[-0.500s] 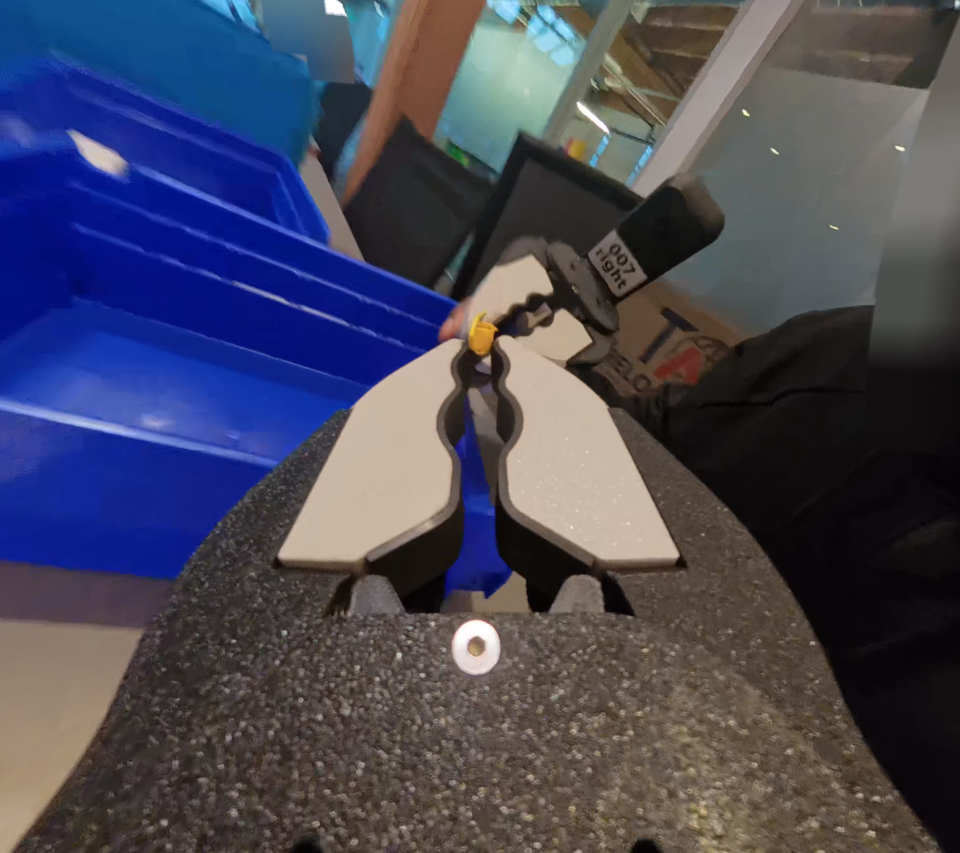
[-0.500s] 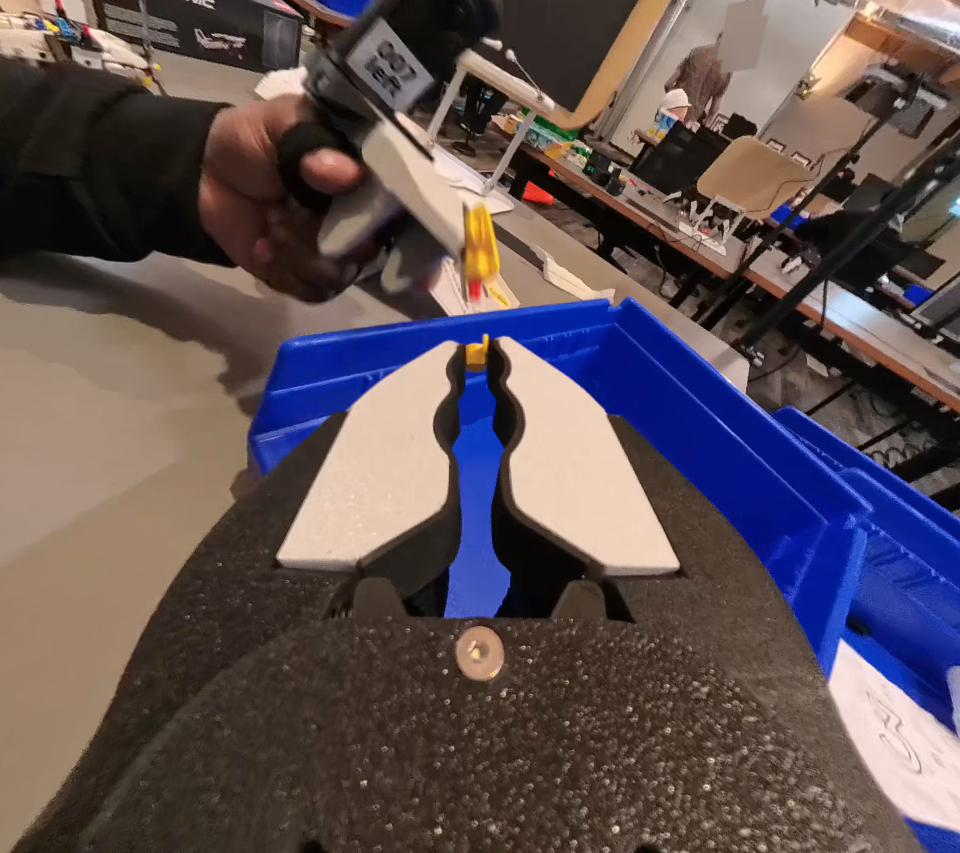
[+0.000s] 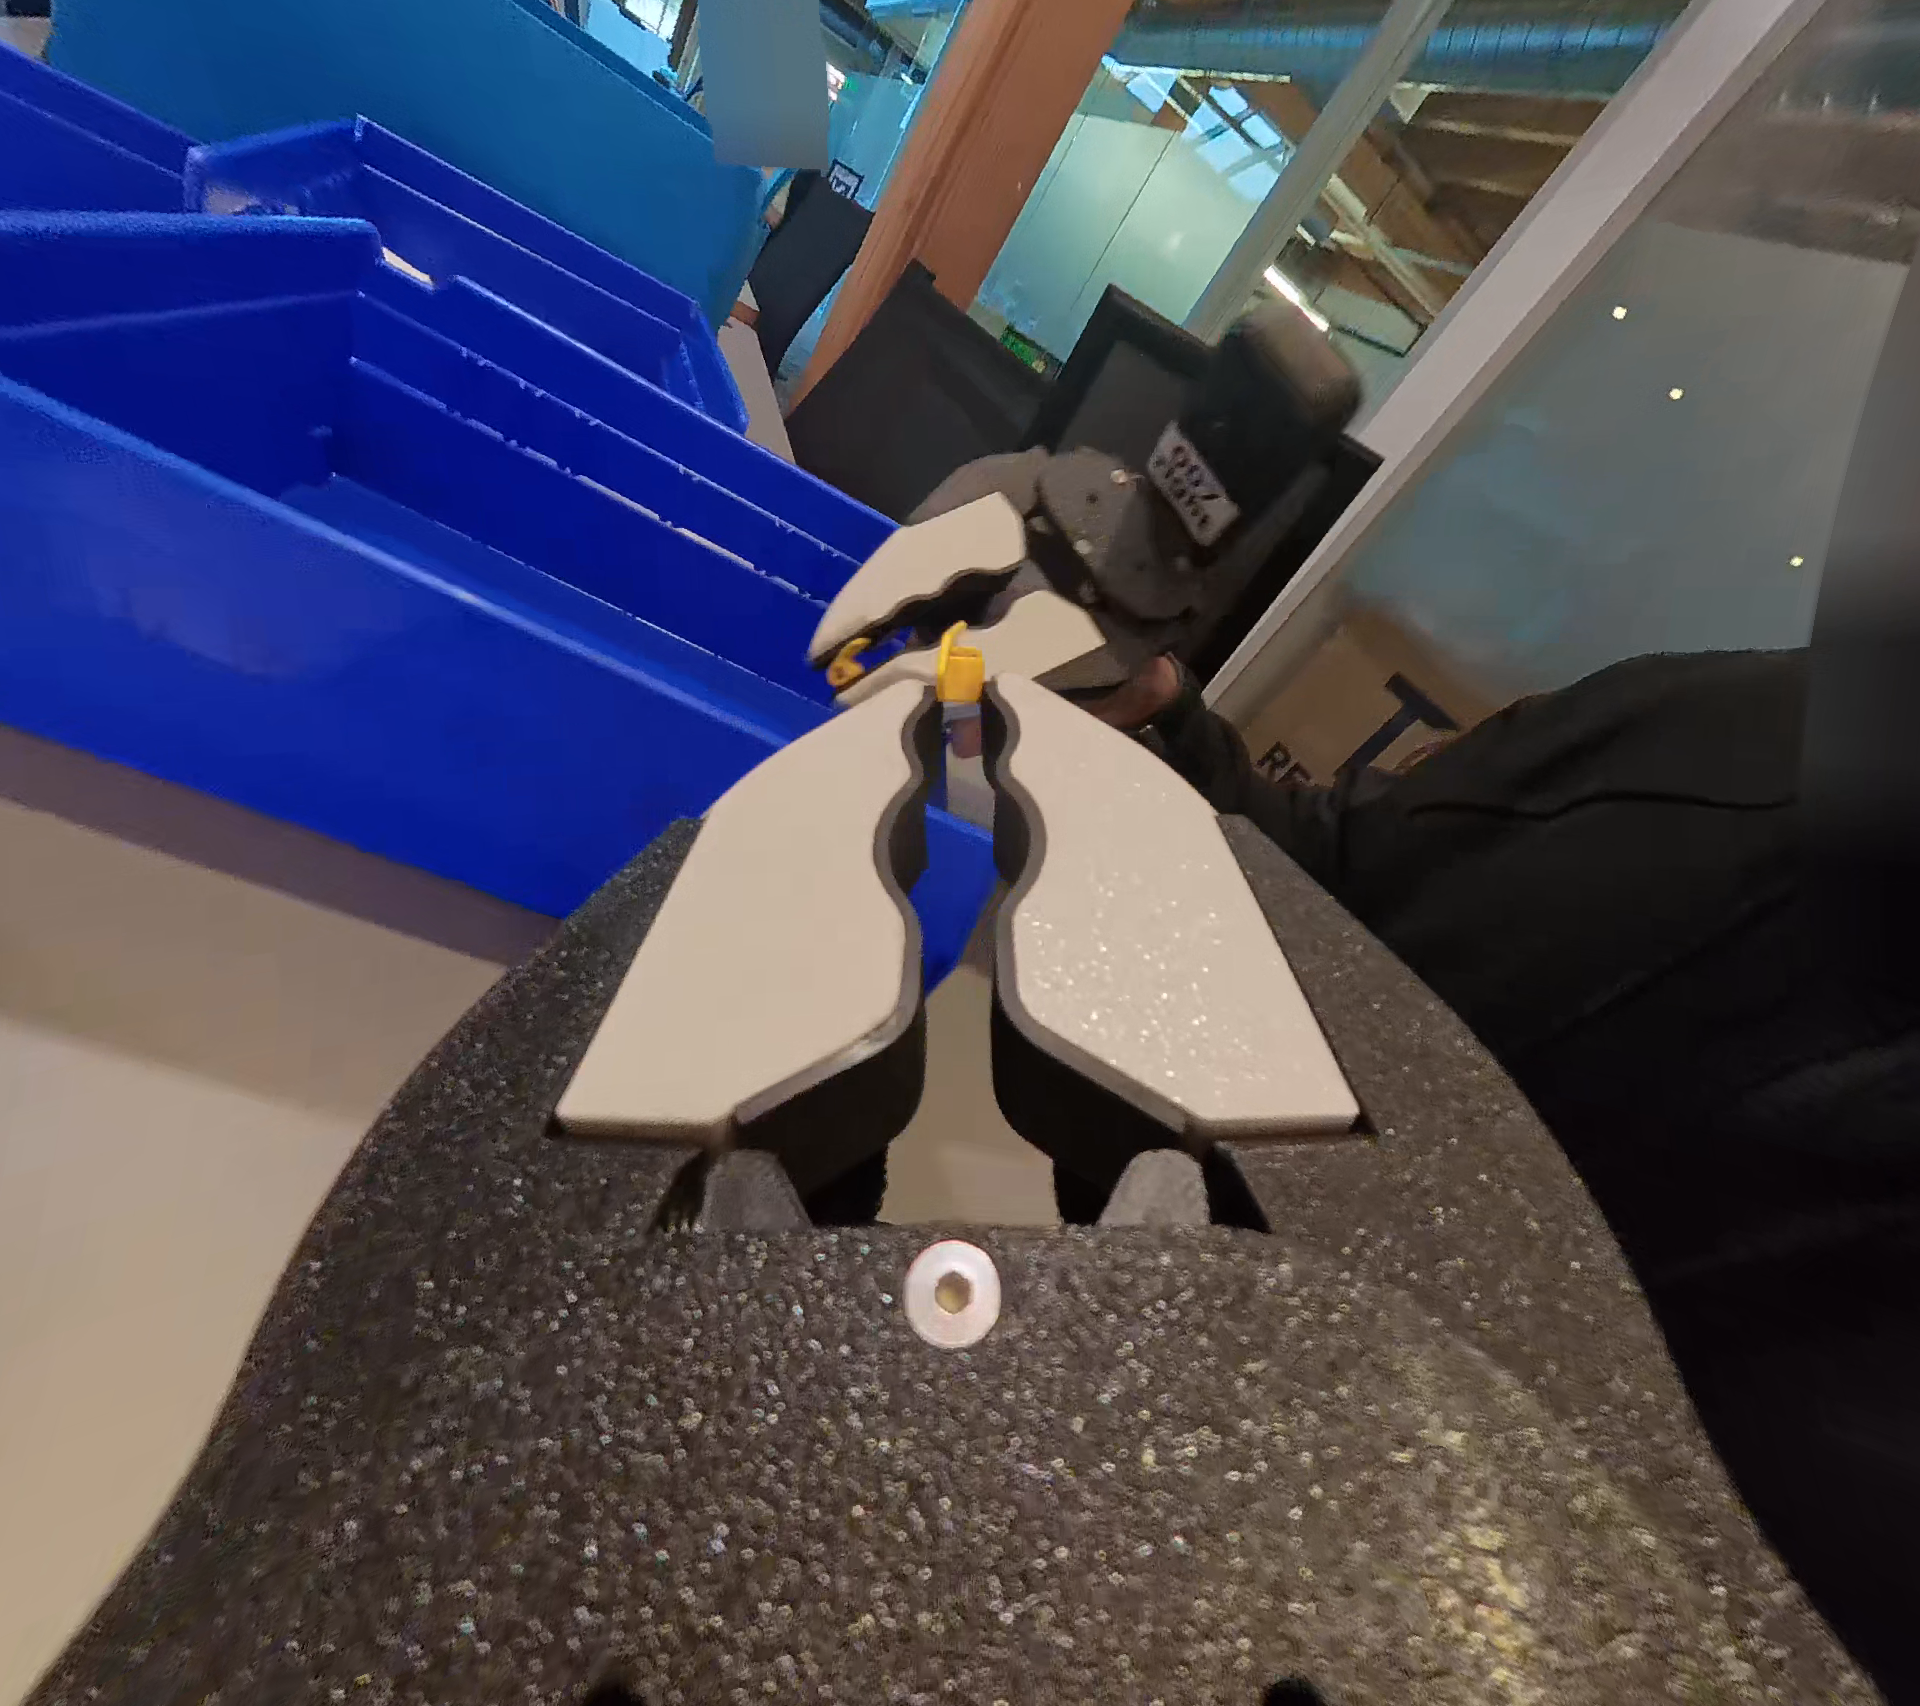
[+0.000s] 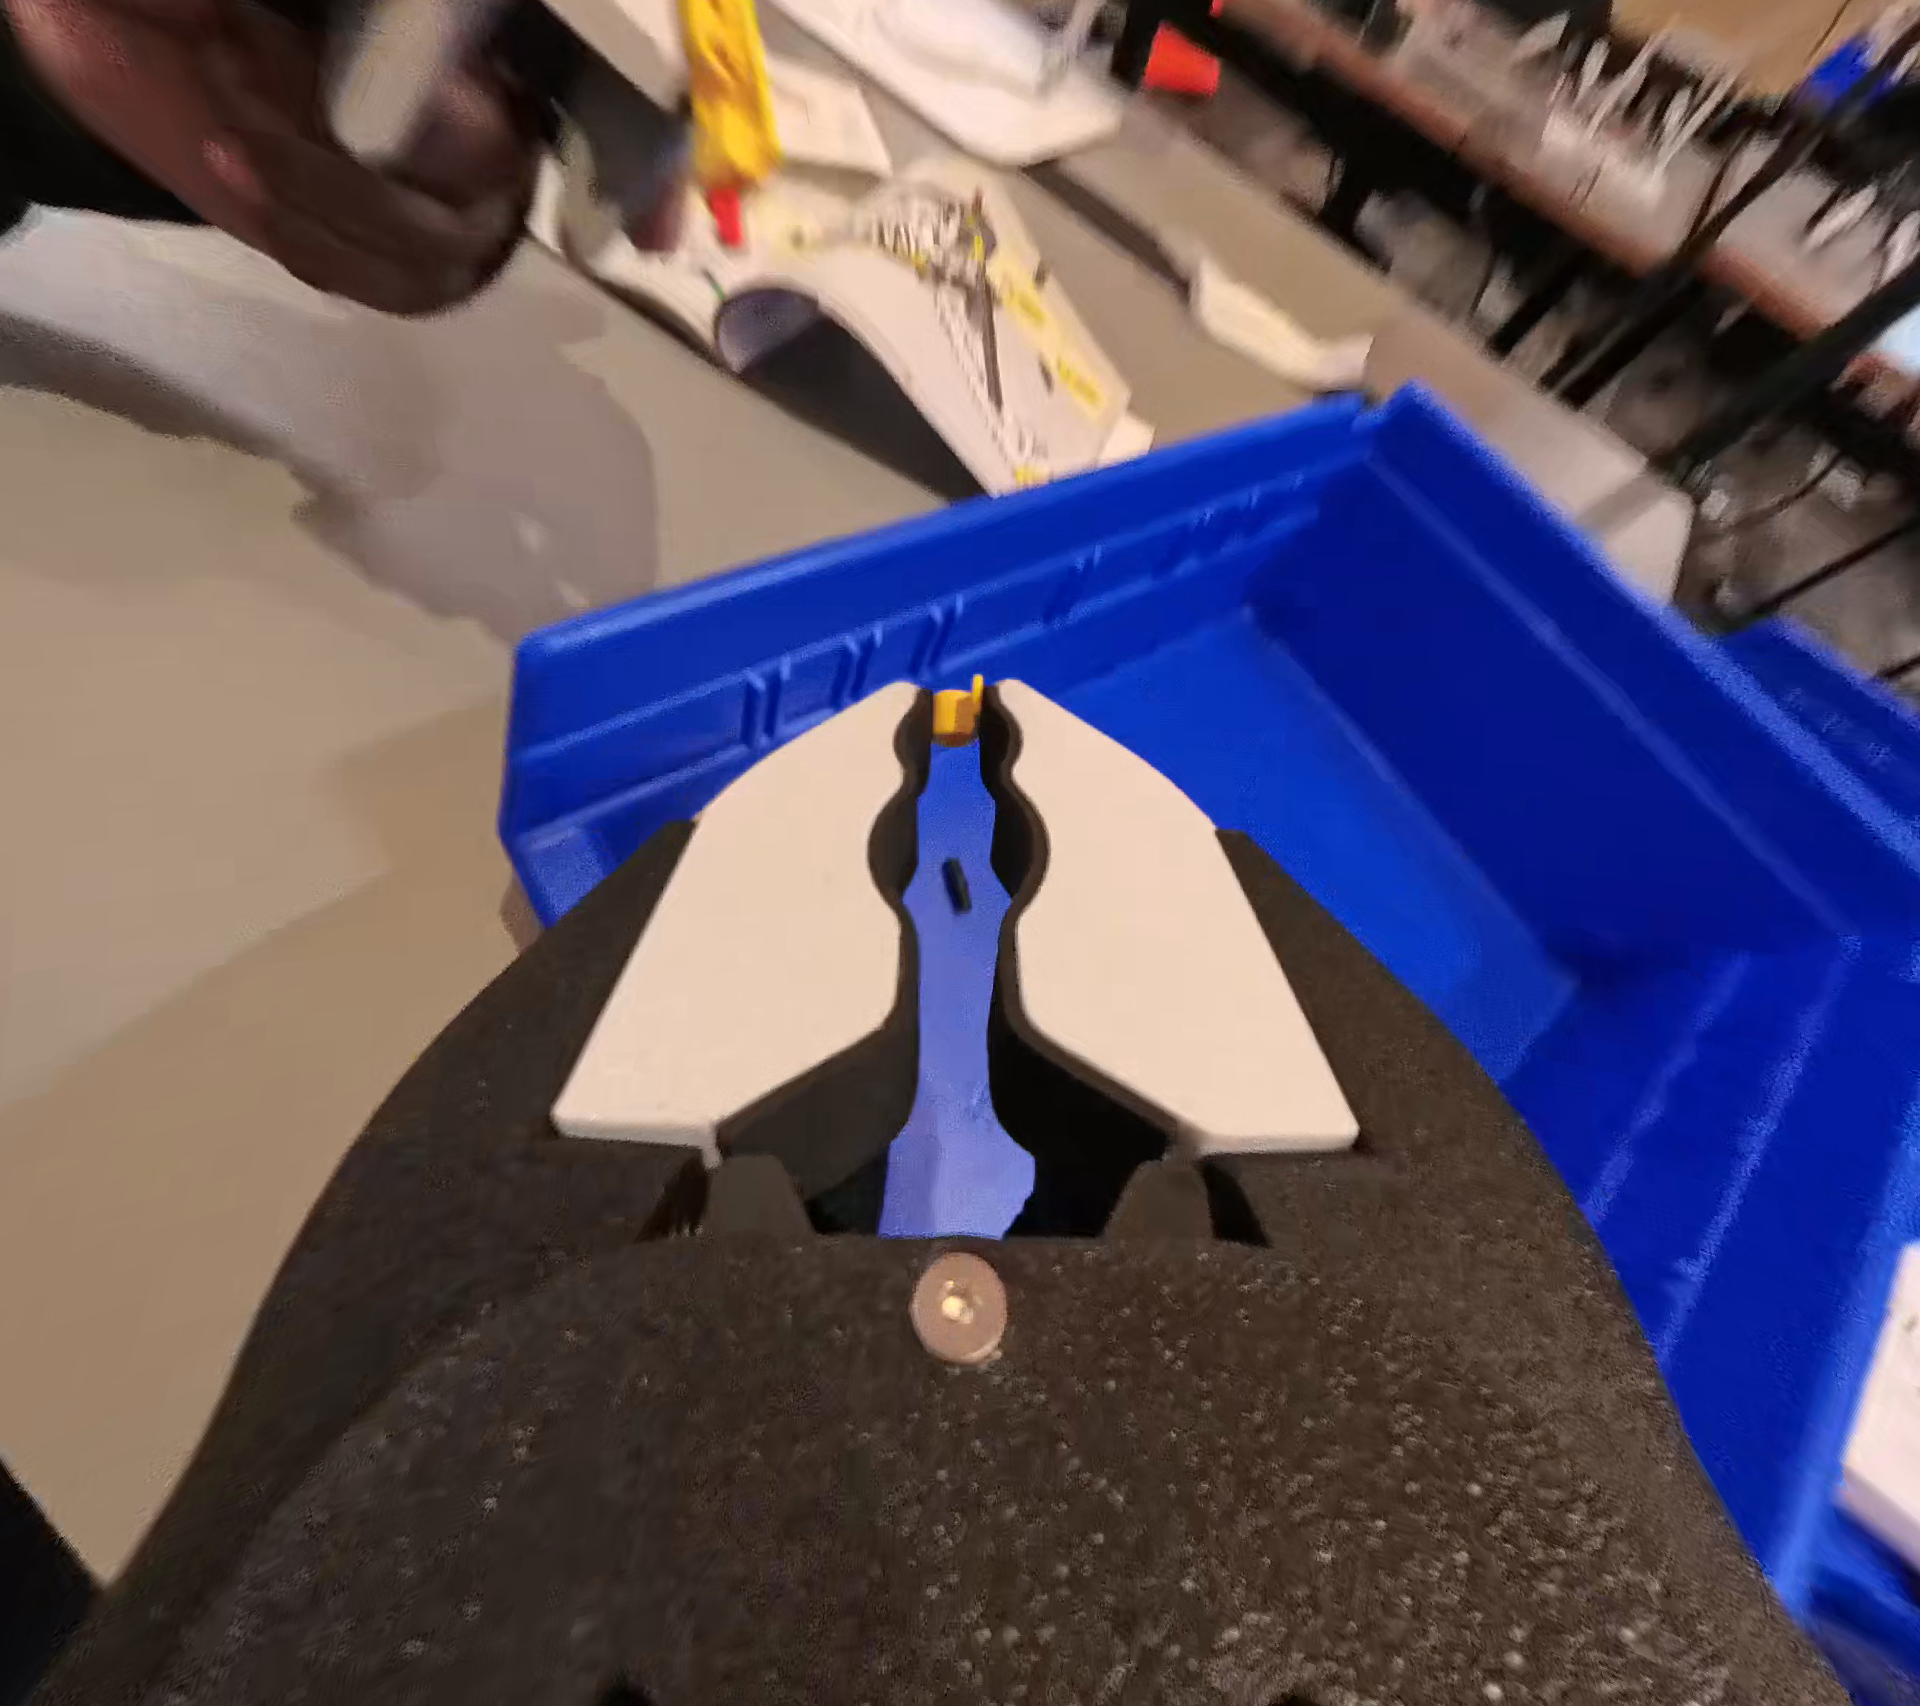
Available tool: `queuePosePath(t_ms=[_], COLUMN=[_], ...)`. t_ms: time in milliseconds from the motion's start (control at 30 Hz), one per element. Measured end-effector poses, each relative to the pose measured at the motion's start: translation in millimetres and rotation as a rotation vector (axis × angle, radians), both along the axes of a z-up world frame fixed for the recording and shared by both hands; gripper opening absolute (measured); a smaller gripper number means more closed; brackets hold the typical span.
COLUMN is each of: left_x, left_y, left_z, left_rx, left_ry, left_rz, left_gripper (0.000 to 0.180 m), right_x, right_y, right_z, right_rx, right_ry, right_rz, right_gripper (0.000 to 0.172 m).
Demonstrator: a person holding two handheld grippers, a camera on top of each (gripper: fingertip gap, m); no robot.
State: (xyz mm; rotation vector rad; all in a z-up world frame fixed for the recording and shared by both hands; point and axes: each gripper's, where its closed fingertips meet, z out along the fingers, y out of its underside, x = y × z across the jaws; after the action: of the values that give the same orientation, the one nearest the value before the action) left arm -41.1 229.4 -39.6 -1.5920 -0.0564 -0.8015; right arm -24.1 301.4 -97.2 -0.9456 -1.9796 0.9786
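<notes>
Pinching a small yellow piece [image 3: 958, 675] at frame centre, left gripper [image 3: 956, 706]; right gripper [image 4: 958, 700] likewise clamps a yellow part [image 4: 951, 713] over the blue bin [image 4: 1455, 721]. Nothing joined or set down yet. Against the earlier frame: grippers closer together, right view tipped further into the bin

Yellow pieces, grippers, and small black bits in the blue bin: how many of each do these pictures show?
Grippers: 2, the left gripper and the right gripper.
Yellow pieces: 2, the left yellow piece and the right yellow piece, each pinched between a gripper's fingers.
Small black bit in the blue bin: 1.
Total: 5.
</notes>
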Motion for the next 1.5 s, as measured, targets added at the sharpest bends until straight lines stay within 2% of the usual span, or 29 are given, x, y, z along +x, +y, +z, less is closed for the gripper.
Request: queuePosePath(t_ms=[67,100,133,233,400,667,800,867,967,1033,1067,1167,1500], left_x=[-0.7,-1.0,-1.5,-4.2,-0.1,14.5,18.4,21.5,23.1,25.1,26.8,35.2,44.3], left_y=[-5.2,-6.3,-6.6,-3.6,8.7,21.9,28.7,32.2,39.9,46.7,49.7,56.2,58.6], left_z=[-2.7,-4.9,-7.8,-13.1,-13.5,-17.0,-21.7,-26.6,-31.3,-31.8,-31.6,-28.0,-27.1], left_rx=[0.005,0.002,-0.004,-0.018,-0.031,-0.080,-0.116,-0.151,-0.188,-0.194,-0.193,-0.162,-0.154], left_ry=[-0.043,-0.057,-0.059,-0.037,-0.023,0.033,0.039,0.094,0.229,0.288,0.299,0.271,0.130], left_rz=[0.006,0.012,0.023,0.075,0.147,0.156,0.121,0.092,0.077,0.062,0.049,-0.008,-0.122], left_gripper=[0.008,0.008,0.008,0.008,0.008,0.008,0.008,0.009,0.032,0.031,0.024,0.009,0.009], right_x=[-2.1,-3.2,-3.3,-2.5,-1.7,-9.4,-6.8,-3.9,0.1,1.9,2.8,4.7,16.8], right_y=[3.3,3.6,0.5,-16.6,-47.7,-42.2,-33.1,-28.7,-23.4,-20.5,-18.8,-10.6,-6.1], right_z=[-17.1,-17.5,-14.0,7.4,31.9,28.3,24.2,20.9,19.1,19.5,20.0,20.3,21.7], right_rx=[0.029,0.051,0.058,0.021,0.086,0.260,0.322,0.336,0.368,0.398,0.411,0.450,0.473], right_ry=[-0.081,-0.079,-0.063,0.010,0.144,0.198,0.205,0.193,0.180,0.179,0.179,0.175,0.224], right_rz=[-0.032,-0.045,-0.041,-0.005,0.055,-0.023,-0.027,-0.012,0.013,0.026,0.031,0.031,0.107], right_gripper=[0.011,0.019,0.024,0.025,0.018,0.007,0.004,0.004,0.004,0.004,0.004,0.004,0.004])
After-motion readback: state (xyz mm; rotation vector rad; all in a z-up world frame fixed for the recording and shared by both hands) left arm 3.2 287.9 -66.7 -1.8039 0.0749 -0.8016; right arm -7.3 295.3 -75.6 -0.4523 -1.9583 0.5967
